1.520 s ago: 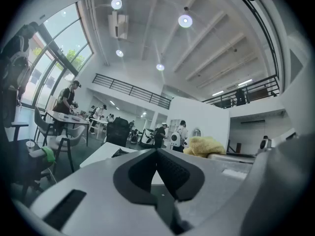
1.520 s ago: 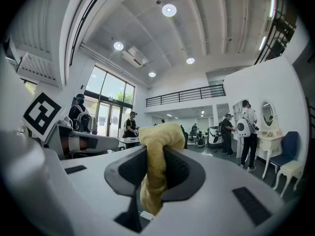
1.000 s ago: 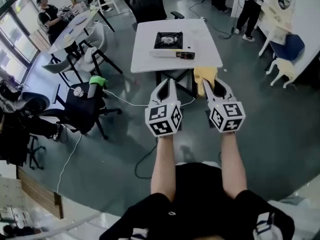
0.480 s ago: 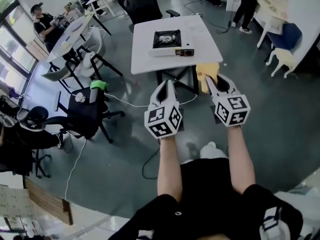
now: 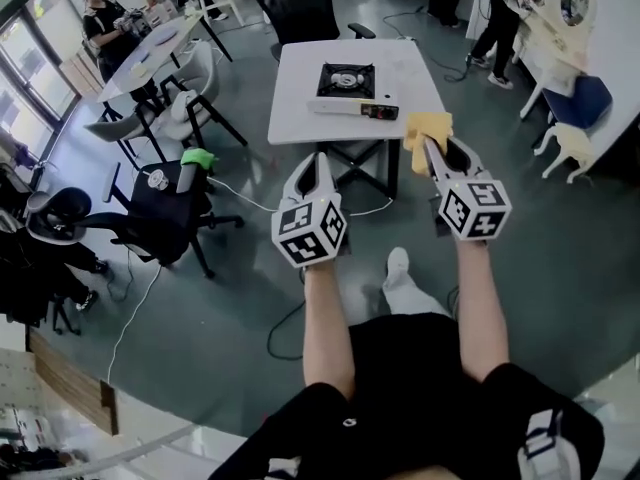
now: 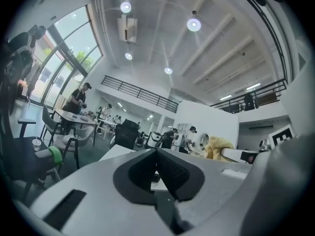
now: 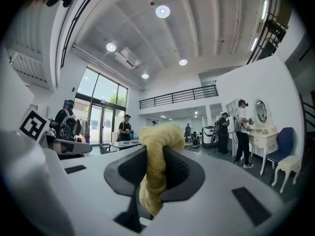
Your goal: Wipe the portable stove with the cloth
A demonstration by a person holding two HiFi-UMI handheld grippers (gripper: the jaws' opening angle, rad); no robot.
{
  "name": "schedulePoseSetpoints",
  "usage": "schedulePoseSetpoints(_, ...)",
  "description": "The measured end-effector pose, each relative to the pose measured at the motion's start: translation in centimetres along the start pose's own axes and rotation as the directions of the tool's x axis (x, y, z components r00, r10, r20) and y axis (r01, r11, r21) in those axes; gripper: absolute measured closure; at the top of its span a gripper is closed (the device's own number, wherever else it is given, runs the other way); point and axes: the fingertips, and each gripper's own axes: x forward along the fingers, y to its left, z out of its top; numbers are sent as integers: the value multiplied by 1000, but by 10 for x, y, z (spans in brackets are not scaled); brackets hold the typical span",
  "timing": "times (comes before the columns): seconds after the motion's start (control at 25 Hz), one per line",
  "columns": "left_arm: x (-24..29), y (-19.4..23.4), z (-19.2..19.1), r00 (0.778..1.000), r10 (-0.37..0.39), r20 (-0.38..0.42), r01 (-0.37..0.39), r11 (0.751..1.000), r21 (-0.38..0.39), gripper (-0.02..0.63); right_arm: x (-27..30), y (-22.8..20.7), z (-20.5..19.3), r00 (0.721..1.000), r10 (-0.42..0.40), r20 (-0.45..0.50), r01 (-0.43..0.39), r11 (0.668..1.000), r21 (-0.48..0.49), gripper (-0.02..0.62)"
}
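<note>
The portable stove (image 5: pixel 345 80) is black with a pale front panel and sits on a white square table (image 5: pixel 295 103) ahead of me. My right gripper (image 5: pixel 431 146) is shut on a yellow cloth (image 5: pixel 425 130), held in the air by the table's near right corner. In the right gripper view the cloth (image 7: pixel 155 167) bunches over the tips of the right gripper (image 7: pixel 156 154) and hangs down between them. My left gripper (image 5: pixel 319 161) hovers short of the table's near edge, its jaws shut on nothing. From the left gripper view, the left gripper (image 6: pixel 156 152) points toward the table (image 6: pixel 114 154).
A black office chair (image 5: pixel 165 213) with a green item (image 5: pixel 196 158) stands to the left, and a cable (image 5: pixel 245 200) trails across the floor. Another black chair (image 5: pixel 300 8) is behind the table. People stand at a long table (image 5: pixel 150 53) far left and at the far right (image 5: pixel 505 18). A white stool (image 5: pixel 565 148) is on the right.
The table and stove have come closer and both grippers have moved toward the table. The right gripper still holds the cloth. A white shoe now shows below the grippers.
</note>
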Motion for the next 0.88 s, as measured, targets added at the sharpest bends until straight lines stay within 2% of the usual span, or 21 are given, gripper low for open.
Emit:
schedulePoseSetpoints(0.2, 33, -15, -1, 1000, -24, -13, 25, 997, 75, 612, 19, -6, -9, 999, 45, -4, -45, 999, -6, 534)
schedulePoseSetpoints(0.28, 51, -26, -4, 999, -34, -21, 36, 995, 92, 612, 24, -22, -9, 999, 43, -6, -43, 999, -3, 534)
schedulePoseSetpoints(0.52, 108, -47, -19, 998, -47, -41, 51, 994, 92, 612, 30, -105, -18, 998, -66, -4, 66, 995, 73, 534)
schedulePoseSetpoints(0.68, 154, -49, -39, 998, -50, -40, 54, 995, 89, 612, 51, -169, -39, 989, -144, -37, 147, 983, 107, 534)
schedulePoseSetpoints(0.88, 220, -37, -56, 998, -25, -65, 30, 996, 78, 612, 118, -203, -62, 990, -118, -77, 128, 982, 138, 534)
